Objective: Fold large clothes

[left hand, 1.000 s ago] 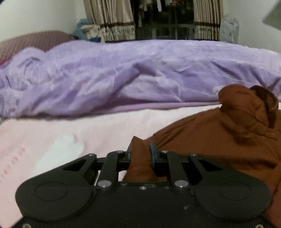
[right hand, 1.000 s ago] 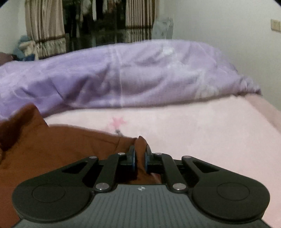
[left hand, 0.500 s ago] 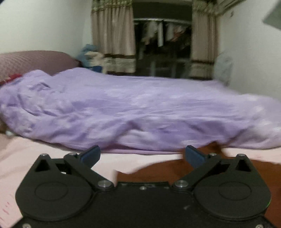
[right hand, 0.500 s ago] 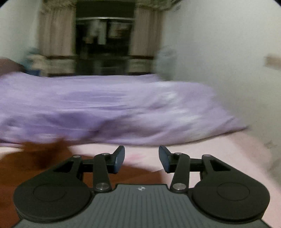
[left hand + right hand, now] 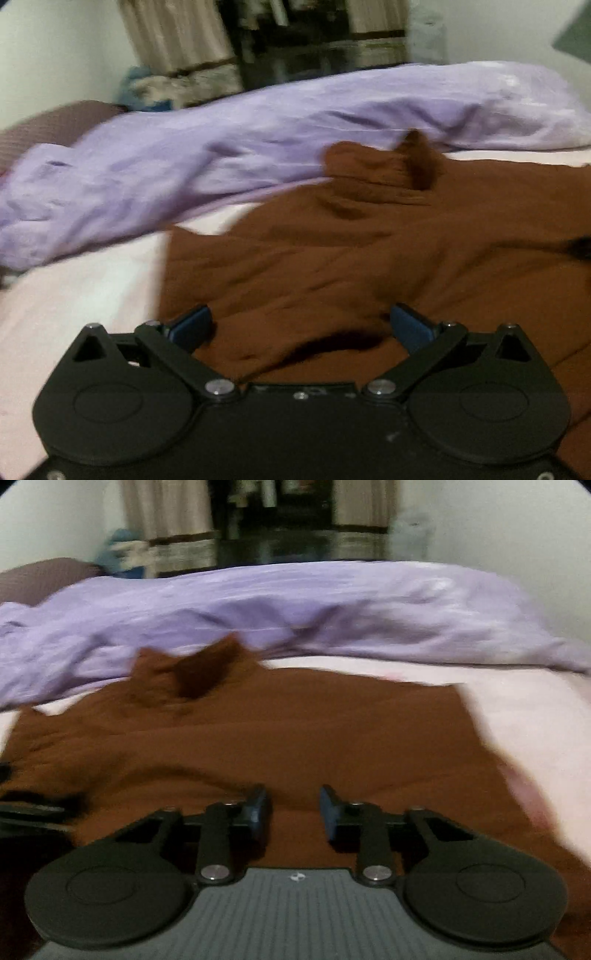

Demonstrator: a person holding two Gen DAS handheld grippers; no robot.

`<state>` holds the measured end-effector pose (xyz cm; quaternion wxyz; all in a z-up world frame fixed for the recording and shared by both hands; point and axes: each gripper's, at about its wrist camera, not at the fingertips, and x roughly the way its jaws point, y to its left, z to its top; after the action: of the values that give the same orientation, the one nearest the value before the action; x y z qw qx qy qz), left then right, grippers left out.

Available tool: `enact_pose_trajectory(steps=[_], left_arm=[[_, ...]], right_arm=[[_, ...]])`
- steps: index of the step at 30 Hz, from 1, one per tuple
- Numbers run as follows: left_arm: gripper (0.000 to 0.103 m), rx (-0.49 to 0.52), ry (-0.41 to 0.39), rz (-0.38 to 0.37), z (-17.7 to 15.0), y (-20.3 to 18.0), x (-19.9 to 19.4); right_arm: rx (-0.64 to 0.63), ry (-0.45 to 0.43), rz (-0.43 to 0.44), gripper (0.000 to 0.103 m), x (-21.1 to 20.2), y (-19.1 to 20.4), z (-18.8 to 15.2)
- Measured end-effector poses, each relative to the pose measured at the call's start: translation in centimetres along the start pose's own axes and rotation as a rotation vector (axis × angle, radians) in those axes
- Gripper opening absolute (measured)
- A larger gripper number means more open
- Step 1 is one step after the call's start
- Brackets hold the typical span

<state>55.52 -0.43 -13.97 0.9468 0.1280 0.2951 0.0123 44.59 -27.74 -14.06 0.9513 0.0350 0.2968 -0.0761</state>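
Note:
A large brown hooded garment [image 5: 369, 251] lies spread on the pink bed sheet [image 5: 81, 295], its hood [image 5: 417, 162] bunched up at the far side against the quilt. It also fills the middle of the right wrist view [image 5: 295, 731]. My left gripper [image 5: 301, 325] is open wide and empty, just above the garment's near left part. My right gripper [image 5: 293, 808] is open and empty, above the garment's near right part. The left gripper's edge shows at the left of the right wrist view [image 5: 33, 805].
A crumpled purple quilt [image 5: 258, 140] lies across the far side of the bed, also seen in the right wrist view [image 5: 295, 609]. A brown pillow [image 5: 55, 122] sits at the far left. Curtains [image 5: 177, 40] and white walls stand behind. Pink sheet [image 5: 535, 716] lies right of the garment.
Both grippers held pinches of brown cloth one second ago and have let go and opened. They lifted, then tilted back down over the garment, which now lies spread out.

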Motion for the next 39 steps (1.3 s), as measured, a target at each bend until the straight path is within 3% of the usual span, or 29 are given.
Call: enact_pose_trajectory(steps=[1,2,3,4,6,8,9,12,15,20,24,27,30,32,36,39], left_arm=[[0.103,-0.004,-0.003,0.042,-0.2,0.9,-0.1],[0.103,-0.03,0.004,0.015,-0.6,1.9,-0.3],[0.103,-0.081,0.031,-0.048,-1.1,3.0,0.0],[0.103,-0.14,0.057,-0.1,-1.5,4.3,0.5],[0.103,-0.211,0.068,-0.144,-2.0,5.8,0.9],[0.103,-0.199,0.064,-0.123,-1.8,5.8,0.4],[0.103,-0.18,0.056,-0.107,-1.7,5.1,0.0],[0.103,-0.157,0.073,-0.087,-1.1,4.8,-1.2],[0.103,-0.164,0.025,-0.075,-0.8,5.6,-4.9],[0.103,-0.148,-0.108,0.048,-0.8,9.1,-12.9],[0.103,-0.151,-0.126,0.122,-0.9,12.8,-16.5],[0.103,-0.206,-0.09,0.062,-2.4,14.0,-18.1],[0.103,-0.243,-0.055,0.056,-4.7,12.1,-19.3],[0.103,-0.23,-0.032,0.008,-6.4,9.6,-20.0],[0.103,-0.171,0.058,-0.079,-9.9,3.8,-19.3],[0.103,-0.102,0.12,-0.076,-11.5,0.5,-18.0]], right_arm=[[0.026,0.001,0.005,0.028,0.1,-1.5,-0.1],[0.056,0.002,0.039,0.023,0.2,-2.9,-0.2],[0.091,0.003,0.052,0.01,0.2,-4.2,-0.2],[0.112,0.0,0.014,0.006,0.2,-5.0,-0.2],[0.066,-0.035,-0.178,0.007,-0.3,-5.3,-0.4],[0.034,-0.032,-0.286,0.027,-0.3,-5.7,-0.7],[0.049,-0.016,-0.267,0.04,-0.1,-6.2,-0.9],[0.111,-0.005,-0.207,0.039,-1.5,-7.4,-0.8],[0.086,-0.049,-0.153,0.039,-5.4,-6.3,-0.7],[0.027,-0.116,-0.038,0.045,-11.8,-3.8,-1.4],[0.033,-0.102,0.046,0.051,-13.7,-2.3,-2.7],[0.027,-0.073,0.073,0.051,-13.7,-0.5,-4.5],[0.009,-0.029,0.098,0.051,-14.2,1.6,-6.4],[0.008,-0.013,0.132,0.051,-14.5,2.8,-7.4],[-0.005,0.019,0.206,0.051,-15.0,5.0,-9.4],[-0.027,0.059,0.21,0.047,-14.8,6.3,-11.0]])
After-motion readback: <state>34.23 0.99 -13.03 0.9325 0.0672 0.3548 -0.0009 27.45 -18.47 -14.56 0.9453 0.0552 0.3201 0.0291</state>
